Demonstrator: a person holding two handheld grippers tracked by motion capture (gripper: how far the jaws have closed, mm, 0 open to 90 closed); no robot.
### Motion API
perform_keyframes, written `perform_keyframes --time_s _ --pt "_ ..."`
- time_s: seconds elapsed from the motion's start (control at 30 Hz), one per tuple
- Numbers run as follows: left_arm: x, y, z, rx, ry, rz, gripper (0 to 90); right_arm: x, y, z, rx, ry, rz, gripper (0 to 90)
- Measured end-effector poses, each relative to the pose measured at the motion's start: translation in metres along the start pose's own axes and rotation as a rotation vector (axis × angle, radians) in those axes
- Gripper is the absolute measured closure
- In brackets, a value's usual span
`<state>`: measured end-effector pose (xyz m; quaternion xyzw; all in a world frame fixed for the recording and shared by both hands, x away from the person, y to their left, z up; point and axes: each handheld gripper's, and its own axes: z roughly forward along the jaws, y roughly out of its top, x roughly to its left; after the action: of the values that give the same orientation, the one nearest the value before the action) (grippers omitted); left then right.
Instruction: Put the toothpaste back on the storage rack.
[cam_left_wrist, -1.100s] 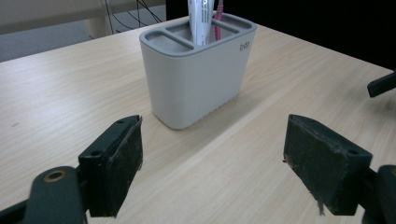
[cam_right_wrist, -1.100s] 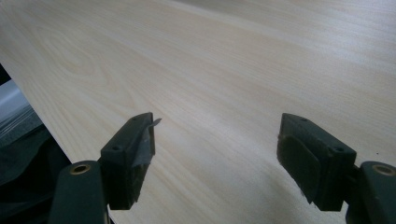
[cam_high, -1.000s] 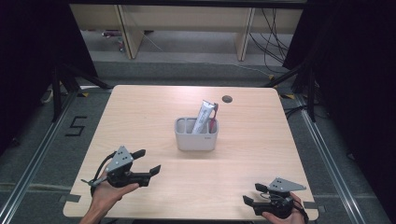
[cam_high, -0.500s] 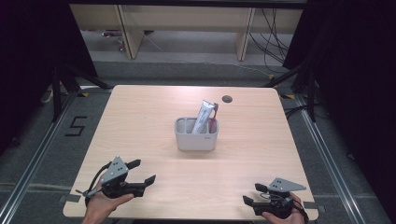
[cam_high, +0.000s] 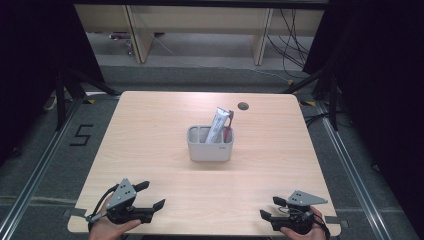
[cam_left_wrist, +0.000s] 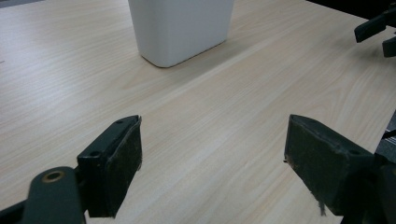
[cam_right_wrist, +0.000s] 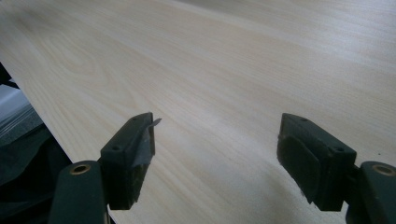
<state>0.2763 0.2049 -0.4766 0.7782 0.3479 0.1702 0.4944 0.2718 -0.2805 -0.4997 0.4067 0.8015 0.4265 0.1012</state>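
Observation:
A white holder (cam_high: 210, 144) stands near the middle of the wooden table (cam_high: 150, 130), with a silver toothpaste tube (cam_high: 217, 125) and a red toothbrush (cam_high: 228, 129) leaning in its right compartment. My left gripper (cam_high: 151, 196) rests open at the front left corner, jaws pointing right toward the middle. In the left gripper view the holder (cam_left_wrist: 181, 26) stands ahead, beyond the wide gap of the left gripper (cam_left_wrist: 212, 163). My right gripper (cam_high: 271, 208) sits open at the front right corner, pointing left. The right gripper view has bare wood between the jaws of the right gripper (cam_right_wrist: 217, 156).
A dark round hole (cam_high: 243, 106) sits near the table's far edge. Black stands and cables flank the table on the floor. A floor mark "5" (cam_high: 82, 135) lies to the left. The other gripper's jaws (cam_left_wrist: 377, 32) appear far right in the left gripper view.
My left gripper has drawn back toward the front edge of the table and lowered. The right gripper has stayed in place.

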Motion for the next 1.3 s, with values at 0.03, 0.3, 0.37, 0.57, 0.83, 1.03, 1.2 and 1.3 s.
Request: perform_keyframes --time_s 0.03,0.3,0.37,0.57,0.83,1.03,1.2,1.3 --pt "-0.001 -0.001 -0.001 0.003 0.003 -0.002 18.6 0.000 0.000 0.000 0.001 -0.002 -0.001 28.6" --pt "-0.008 -0.011 -0.004 0.038 -0.003 0.027 18.4 0.000 0.000 0.000 0.002 -0.001 -0.002 28.6" --pt "-0.010 -0.012 -0.004 0.054 -0.014 0.034 17.9 0.000 0.000 0.000 0.002 -0.001 -0.002 28.6" --pt "-0.014 -0.016 -0.006 0.069 -0.026 0.043 17.8 0.001 0.001 -0.001 0.004 0.006 0.002 28.6" --pt "-0.017 -0.018 -0.010 0.059 -0.013 0.046 17.6 0.003 0.001 -0.001 -0.003 0.017 0.024 28.6" --pt "-0.020 -0.020 -0.009 0.080 -0.003 0.059 17.6 0.002 0.001 -0.001 -0.002 0.020 0.008 28.6" --pt "-0.017 -0.021 -0.009 0.089 -0.001 0.066 17.5 0.002 0.001 -0.002 0.002 0.009 -0.002 28.6" --pt "-0.019 -0.021 -0.008 0.082 -0.007 0.055 17.5 0.002 0.001 -0.001 0.003 0.008 -0.005 28.6"
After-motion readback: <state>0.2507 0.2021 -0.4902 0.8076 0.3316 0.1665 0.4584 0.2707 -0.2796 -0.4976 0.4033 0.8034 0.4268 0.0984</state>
